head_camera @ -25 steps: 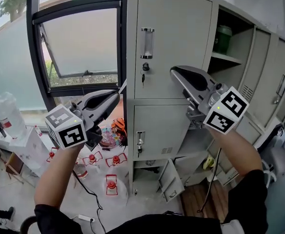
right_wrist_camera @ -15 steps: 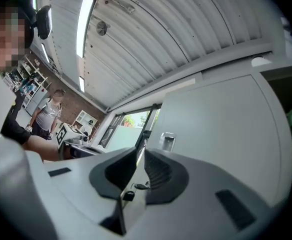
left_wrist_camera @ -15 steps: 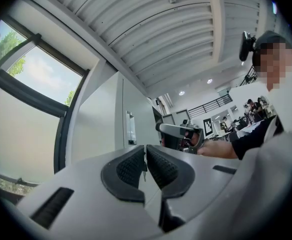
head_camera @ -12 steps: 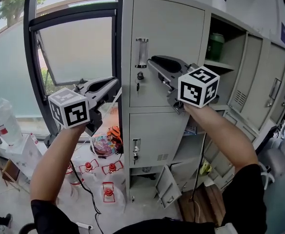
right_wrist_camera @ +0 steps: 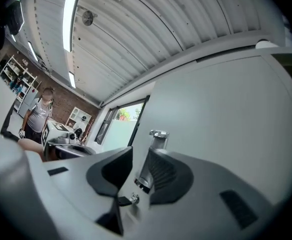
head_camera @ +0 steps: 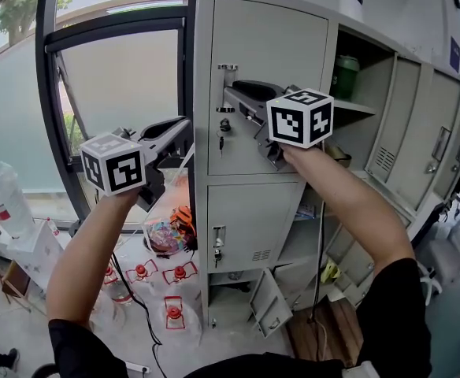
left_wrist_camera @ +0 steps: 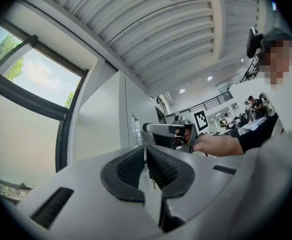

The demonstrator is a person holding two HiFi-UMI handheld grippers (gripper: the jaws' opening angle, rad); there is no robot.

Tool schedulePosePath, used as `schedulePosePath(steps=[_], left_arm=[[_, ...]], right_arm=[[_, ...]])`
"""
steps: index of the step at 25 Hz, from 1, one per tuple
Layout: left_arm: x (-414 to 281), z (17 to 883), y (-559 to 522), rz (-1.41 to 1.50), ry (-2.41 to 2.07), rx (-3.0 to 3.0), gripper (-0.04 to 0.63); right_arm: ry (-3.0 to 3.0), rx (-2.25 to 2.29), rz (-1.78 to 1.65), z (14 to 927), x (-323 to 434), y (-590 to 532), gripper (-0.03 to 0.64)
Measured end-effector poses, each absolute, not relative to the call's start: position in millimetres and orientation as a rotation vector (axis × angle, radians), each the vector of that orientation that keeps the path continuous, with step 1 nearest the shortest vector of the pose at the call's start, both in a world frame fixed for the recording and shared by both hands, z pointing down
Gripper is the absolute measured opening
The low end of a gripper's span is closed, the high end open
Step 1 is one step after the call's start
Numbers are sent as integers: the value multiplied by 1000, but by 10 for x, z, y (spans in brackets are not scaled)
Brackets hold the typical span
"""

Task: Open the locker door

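The grey upper locker door (head_camera: 273, 61) stands closed, with a chrome vertical handle (head_camera: 227, 87) and a key lock (head_camera: 224, 124) near its left edge. My right gripper (head_camera: 231, 93) reaches level to that handle. In the right gripper view the handle (right_wrist_camera: 154, 151) stands between the jaws of the right gripper (right_wrist_camera: 140, 160), which have just been opening; the pads do not press on it, and the key (right_wrist_camera: 134, 199) shows below. My left gripper (head_camera: 184, 124) hangs left of the locker with nothing in it. The left gripper (left_wrist_camera: 146, 165) has its pads together.
Right of the door an open compartment holds a green container (head_camera: 345, 75). Below is a second closed door (head_camera: 254, 227) with its own handle (head_camera: 220, 239). A tilted window (head_camera: 120, 77) fills the left. Red-capped bottles (head_camera: 175, 313) stand on the floor, and a small low door (head_camera: 273, 302) hangs ajar.
My right gripper has swung left and upward from the door's right side to the handle, and its jaws have opened around it. The left gripper has risen a little.
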State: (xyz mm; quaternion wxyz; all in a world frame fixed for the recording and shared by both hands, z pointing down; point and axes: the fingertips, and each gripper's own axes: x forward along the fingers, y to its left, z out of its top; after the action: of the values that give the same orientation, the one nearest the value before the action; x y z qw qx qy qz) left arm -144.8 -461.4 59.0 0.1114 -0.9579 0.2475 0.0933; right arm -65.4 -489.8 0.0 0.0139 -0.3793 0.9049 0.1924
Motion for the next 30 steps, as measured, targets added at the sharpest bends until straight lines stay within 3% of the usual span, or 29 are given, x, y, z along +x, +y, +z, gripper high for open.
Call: schedulePosePath(steps=[30], left_arm=[[-1513,639,-4461,285,684,-2833,28]], right_arm=[[2795,-1369,456,33,-776,-5142,86]])
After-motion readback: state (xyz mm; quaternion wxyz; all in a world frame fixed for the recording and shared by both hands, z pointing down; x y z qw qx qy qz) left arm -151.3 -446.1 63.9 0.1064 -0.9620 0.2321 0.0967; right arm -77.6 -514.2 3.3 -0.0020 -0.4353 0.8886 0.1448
